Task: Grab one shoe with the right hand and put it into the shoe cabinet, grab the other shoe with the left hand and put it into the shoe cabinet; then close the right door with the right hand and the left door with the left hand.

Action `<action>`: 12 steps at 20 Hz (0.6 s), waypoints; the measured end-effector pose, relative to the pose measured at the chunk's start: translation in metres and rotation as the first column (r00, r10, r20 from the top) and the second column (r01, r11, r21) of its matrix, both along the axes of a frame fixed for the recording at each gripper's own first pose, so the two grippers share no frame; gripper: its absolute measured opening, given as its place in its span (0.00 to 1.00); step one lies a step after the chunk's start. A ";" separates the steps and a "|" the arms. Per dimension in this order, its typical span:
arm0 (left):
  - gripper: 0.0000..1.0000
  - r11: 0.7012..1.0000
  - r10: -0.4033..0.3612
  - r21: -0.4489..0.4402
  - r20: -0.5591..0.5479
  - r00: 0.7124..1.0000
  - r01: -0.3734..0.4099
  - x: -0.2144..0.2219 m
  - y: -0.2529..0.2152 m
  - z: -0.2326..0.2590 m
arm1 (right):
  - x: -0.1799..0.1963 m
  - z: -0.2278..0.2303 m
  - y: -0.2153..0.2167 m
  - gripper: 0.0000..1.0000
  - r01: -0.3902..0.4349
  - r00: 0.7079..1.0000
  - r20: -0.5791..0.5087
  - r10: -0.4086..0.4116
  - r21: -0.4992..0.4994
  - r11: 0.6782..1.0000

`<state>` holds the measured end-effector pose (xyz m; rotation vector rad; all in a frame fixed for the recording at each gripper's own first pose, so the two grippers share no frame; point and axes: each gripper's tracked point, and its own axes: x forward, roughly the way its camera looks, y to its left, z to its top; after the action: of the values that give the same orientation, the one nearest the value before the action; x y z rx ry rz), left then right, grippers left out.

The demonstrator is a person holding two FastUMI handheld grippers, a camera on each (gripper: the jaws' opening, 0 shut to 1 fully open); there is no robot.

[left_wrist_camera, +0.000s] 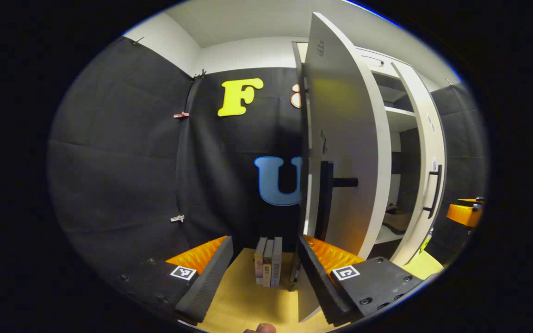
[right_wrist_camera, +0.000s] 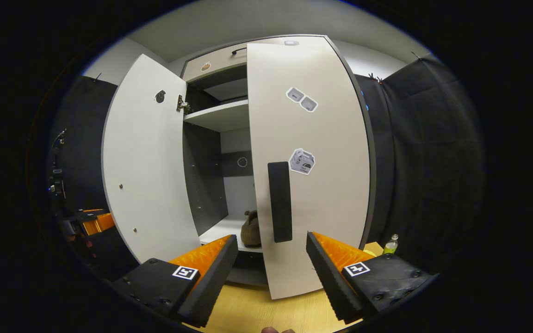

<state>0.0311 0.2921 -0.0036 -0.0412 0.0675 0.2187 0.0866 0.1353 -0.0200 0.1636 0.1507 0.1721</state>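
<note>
While both doors stand ajar, the left claw (left_wrist_camera: 264, 273) is released, its fingers straddling the left door's (left_wrist_camera: 340, 138) outer edge near the handle (left_wrist_camera: 325, 199). The right claw (right_wrist_camera: 271, 273) is released before the right door (right_wrist_camera: 310, 185), leaving a narrow gap. One shoe (right_wrist_camera: 251, 229) rests on the cabinet's lower shelf (right_wrist_camera: 222, 230).

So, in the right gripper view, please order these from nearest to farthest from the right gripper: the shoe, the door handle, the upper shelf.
From the right gripper:
1. Door handle, straight ahead on the right door.
2. Shoe, left of it, inside the cabinet on the bottom shelf.
3. Upper shelf, high inside.
</note>
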 end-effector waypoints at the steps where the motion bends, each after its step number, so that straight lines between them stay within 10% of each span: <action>1: 0.91 1.000 -0.007 -0.008 0.002 1.000 0.007 -0.002 -0.006 0.000 | 0.000 0.002 -0.004 0.98 0.013 1.000 0.003 -0.013 -0.001 1.000; 12: 0.92 0.997 -0.070 -0.042 0.008 0.998 0.070 0.004 -0.051 -0.001 | -0.004 0.004 -0.023 0.98 0.041 0.999 0.006 -0.041 -0.007 0.999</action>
<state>0.0352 0.2410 -0.0047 -0.0811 0.0669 0.1472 0.0826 0.1122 -0.0162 0.1592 0.1417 0.1312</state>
